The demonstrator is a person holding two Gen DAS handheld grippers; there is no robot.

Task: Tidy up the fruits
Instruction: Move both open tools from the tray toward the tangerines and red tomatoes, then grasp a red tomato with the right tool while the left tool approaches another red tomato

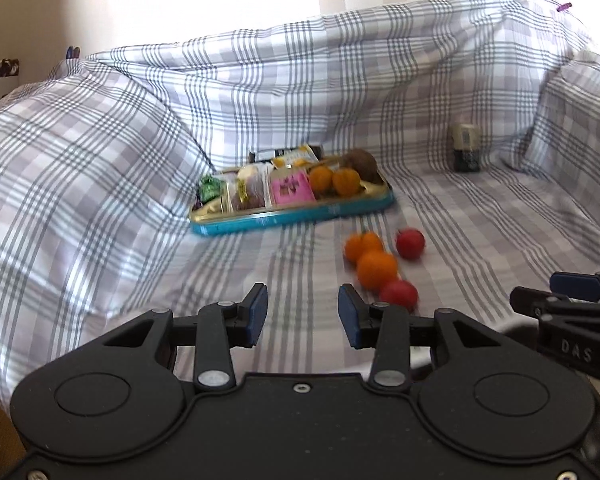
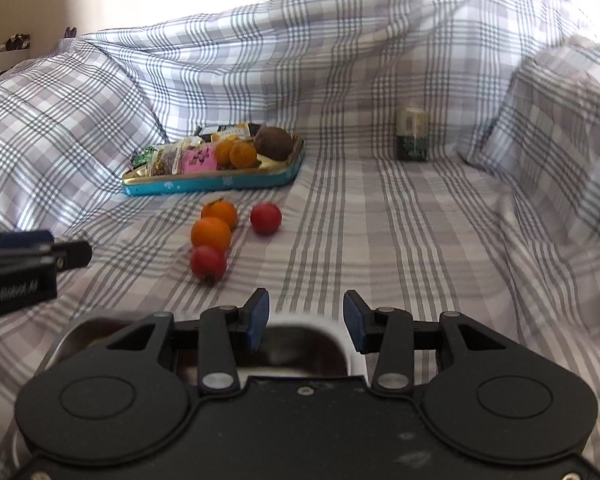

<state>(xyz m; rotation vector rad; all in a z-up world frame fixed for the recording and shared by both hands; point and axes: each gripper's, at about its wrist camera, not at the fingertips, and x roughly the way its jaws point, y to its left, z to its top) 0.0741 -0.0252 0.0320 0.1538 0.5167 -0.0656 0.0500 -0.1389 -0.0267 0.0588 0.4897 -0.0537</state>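
Observation:
Two oranges (image 1: 376, 270) (image 2: 211, 234) and two red fruits (image 1: 399, 294) (image 2: 208, 263) lie loose on the checked sheet. Behind them a teal tray (image 1: 292, 218) (image 2: 212, 186) holds two more oranges (image 1: 334, 179), a brown fruit (image 2: 274, 143) and snack packets. My left gripper (image 1: 303, 312) (image 2: 60, 248) stands open with nothing between its fingers, short of the loose fruit and a little left of it. My right gripper (image 2: 306, 316) (image 1: 548, 288) has its jaws apart over a metal bowl (image 2: 300, 340) with a white rim. The pads do not press on the bowl.
A small jar (image 1: 466, 148) (image 2: 412, 134) stands at the back right. Checked pillows (image 1: 80, 152) (image 2: 552, 120) rise on the left, at the back and on the right. Flat sheet lies between the fruit and the jar.

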